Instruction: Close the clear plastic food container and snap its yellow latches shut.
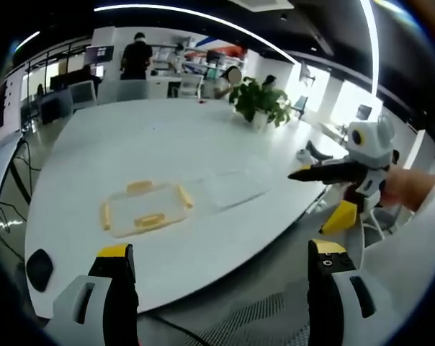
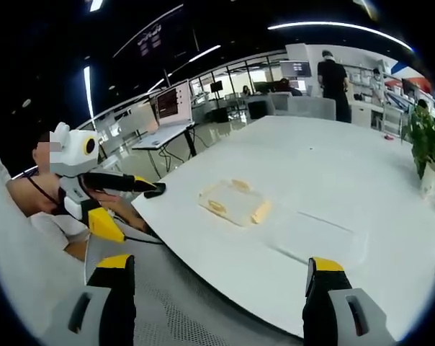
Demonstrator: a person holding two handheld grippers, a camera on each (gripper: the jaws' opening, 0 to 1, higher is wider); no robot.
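Left gripper view: clear lid [image 1: 235,187] barely discernible beside container [image 1: 144,209]; both grippers' jaws spread, bases cut off.

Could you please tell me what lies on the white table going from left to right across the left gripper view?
Black mouse-like object → food container with yellow latches → clear lid → potted plant, farther back → right gripper reaching in.
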